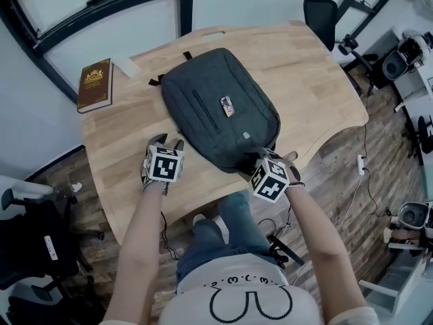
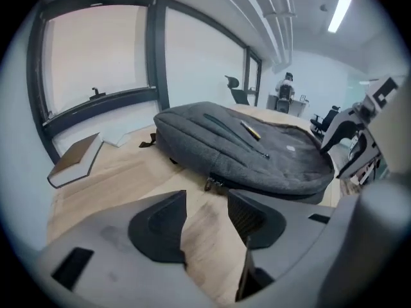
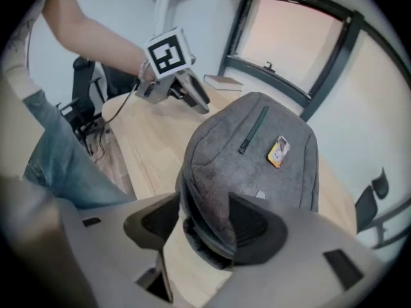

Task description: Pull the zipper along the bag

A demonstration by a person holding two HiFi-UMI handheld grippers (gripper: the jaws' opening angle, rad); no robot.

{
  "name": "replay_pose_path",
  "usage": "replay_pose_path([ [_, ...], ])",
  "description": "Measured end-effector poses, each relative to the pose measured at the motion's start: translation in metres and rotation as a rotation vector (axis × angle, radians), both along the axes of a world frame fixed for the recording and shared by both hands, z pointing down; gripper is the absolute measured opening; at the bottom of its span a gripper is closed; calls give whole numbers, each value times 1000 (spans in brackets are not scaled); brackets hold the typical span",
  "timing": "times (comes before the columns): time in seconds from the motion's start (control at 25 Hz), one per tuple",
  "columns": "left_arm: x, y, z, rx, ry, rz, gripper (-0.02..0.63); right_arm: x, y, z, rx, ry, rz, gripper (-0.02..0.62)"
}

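While the left gripper (image 2: 207, 196) tilts down, jaws apart, empty, the right gripper (image 3: 204, 201) seemingly straddles the bag (image 1: 216, 107) loosely.

Both bare arms reach forward and down. The left forearm (image 1: 139, 242) runs nearly straight ahead, and the right forearm (image 1: 316, 232) angles inward. The left gripper (image 1: 167, 141) points ahead at a moderate downward slant, its cube (image 1: 164, 164) facing up. Its jaws stand apart with nothing between them. The right gripper (image 1: 265, 156) tips down more steeply and is rolled slightly, its cube (image 1: 270, 180) tilted. Its jaws are also apart and straddle the near edge of the bag (image 3: 257, 153). One pad lies against the fabric, and a gap shows at the other.
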State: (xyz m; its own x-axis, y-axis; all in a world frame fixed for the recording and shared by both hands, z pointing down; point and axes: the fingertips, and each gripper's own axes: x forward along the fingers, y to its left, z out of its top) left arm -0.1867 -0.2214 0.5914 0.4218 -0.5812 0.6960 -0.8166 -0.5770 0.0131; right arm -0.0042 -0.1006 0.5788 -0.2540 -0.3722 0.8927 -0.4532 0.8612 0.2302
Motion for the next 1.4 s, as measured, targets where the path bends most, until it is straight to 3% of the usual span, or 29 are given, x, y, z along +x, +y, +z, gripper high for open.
replay_pose_path([
  [0.08,-1,5,-18,30,63,-21,207,0,-2,-16,5,-108,95,377],
  [0.28,2,21,-54,90,157,-76,278,7,-25,-70,125,-305,291,414],
  [0.48,6,32,-91,156,207,-175,281,23,-45,-110,210,-414,349,410],
  [0.68,22,34,-156,335,217,-246,281,53,-57,-178,297,-636,426,270],
  [0.8,34,38,-188,415,238,-326,267,77,-58,-212,390,-691,428,137],
  [0.92,46,44,-214,507,190,-420,86,94,-63,-241,492,-690,366,63],
  [1.0,58,51,-230,566,165,-457,29,101,-63,-255,518,-706,317,52],
  [1.16,77,65,-264,649,157,-516,21,112,-62,-273,533,-714,236,52],
  [1.4,94,83,-304,757,102,-528,20,130,-68,-299,548,-780,230,52],
])
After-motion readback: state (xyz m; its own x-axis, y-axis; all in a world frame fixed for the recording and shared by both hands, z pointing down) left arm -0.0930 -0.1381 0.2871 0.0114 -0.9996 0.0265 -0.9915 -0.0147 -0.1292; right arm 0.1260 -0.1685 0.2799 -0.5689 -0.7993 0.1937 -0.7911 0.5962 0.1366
